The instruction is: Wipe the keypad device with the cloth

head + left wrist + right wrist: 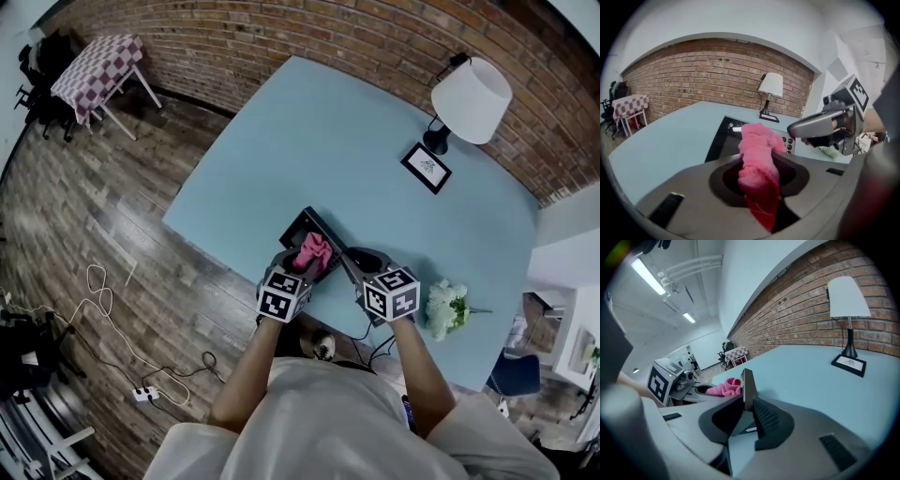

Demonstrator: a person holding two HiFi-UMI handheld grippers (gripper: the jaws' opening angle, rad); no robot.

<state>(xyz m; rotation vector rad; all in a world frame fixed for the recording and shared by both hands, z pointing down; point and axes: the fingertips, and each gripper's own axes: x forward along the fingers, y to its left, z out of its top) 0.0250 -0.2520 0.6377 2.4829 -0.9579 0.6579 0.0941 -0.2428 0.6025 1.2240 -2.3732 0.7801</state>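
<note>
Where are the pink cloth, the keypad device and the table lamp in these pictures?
pink cloth (757,154), left gripper view, middle of the bunched fabric.
keypad device (721,140), left gripper view, its dark panel left of the cloth.
table lamp (472,98), head view, its white shade.

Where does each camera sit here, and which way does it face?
Head view: on the person's head, looking steeply down at the table; both forearms, left gripper and right gripper show.
Left gripper view: on that gripper, facing the brick wall; its jaws grip the cloth.
Right gripper view: on that gripper, looking along the wall; its jaws clamp the keypad device.
Both gripper views share the lamp.
</note>
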